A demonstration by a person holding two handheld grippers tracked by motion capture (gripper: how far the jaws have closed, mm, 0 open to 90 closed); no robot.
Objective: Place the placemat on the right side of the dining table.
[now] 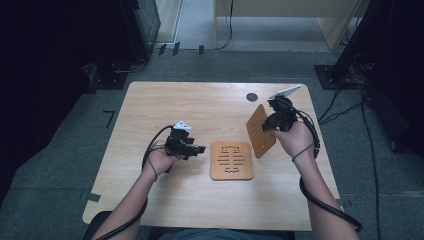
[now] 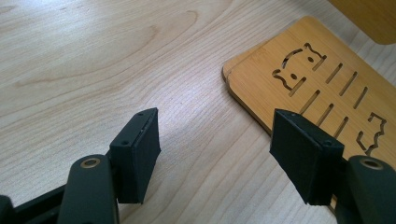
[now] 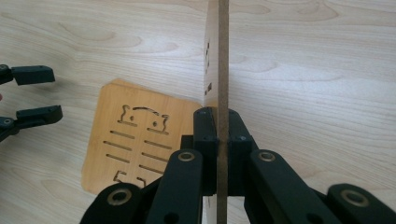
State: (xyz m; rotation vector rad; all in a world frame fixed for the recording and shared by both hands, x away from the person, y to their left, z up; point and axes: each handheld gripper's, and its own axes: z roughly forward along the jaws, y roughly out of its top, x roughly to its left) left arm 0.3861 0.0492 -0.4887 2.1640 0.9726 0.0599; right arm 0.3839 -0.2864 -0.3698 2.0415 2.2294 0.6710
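A square wooden trivet [image 1: 231,160] [image 2: 322,79] [image 3: 135,140] with cut-out slots and cat shapes lies flat near the middle of the table. A second wooden trivet [image 1: 260,131] [image 3: 222,60] is lifted off the table and tilted on edge, with my right gripper [image 1: 272,122] [image 3: 222,140] shut on its rim. In the right gripper view it stands edge-on between the jaws. My left gripper [image 1: 197,149] [image 2: 217,154] is open just left of the flat trivet, low over the table, with nothing between its fingers.
The light wooden table [image 1: 165,105] has a dark round hole [image 1: 252,97] near its far edge. Beyond it are grey floor, cables, dark equipment bases [image 1: 340,75] and a pale cabinet [image 1: 280,20].
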